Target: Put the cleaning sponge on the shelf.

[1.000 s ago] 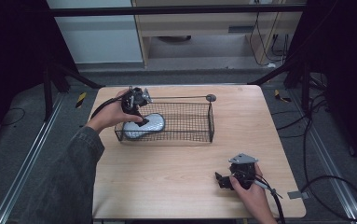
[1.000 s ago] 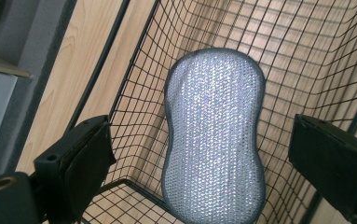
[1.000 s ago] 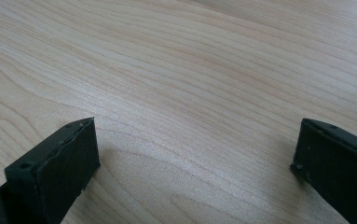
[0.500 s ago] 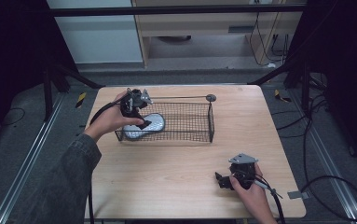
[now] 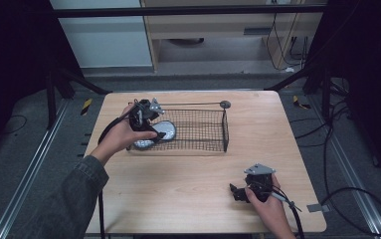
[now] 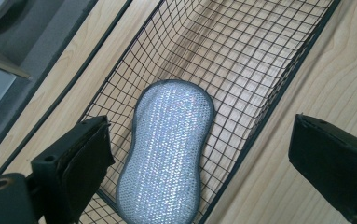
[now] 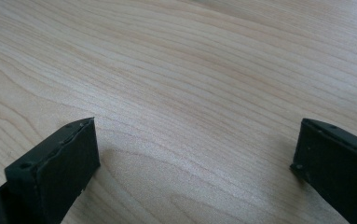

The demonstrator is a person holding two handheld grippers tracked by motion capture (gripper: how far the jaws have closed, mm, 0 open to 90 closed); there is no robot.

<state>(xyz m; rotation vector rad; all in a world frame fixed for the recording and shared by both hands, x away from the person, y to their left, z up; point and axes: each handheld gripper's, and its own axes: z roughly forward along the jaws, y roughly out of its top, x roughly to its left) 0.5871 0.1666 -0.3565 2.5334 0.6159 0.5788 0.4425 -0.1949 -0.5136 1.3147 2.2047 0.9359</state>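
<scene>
Left gripper [image 6: 199, 158] spread wide above silver scouring pad [image 6: 169, 149] lying in wire basket [image 5: 203, 130]. Right gripper [image 7: 195, 168] spread, low over bare table [image 5: 188, 189].

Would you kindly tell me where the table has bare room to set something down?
The table is bare between the basket and the right gripper, and along the right edge beside the basket. The basket's left end is crowded: the sponge lies there under the open left gripper.

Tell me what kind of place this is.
Probably a lab or recording workspace: a bare wooden table ringed by dark frame struts, loose cables on grey floor, and a wire basket as a prop.
</scene>
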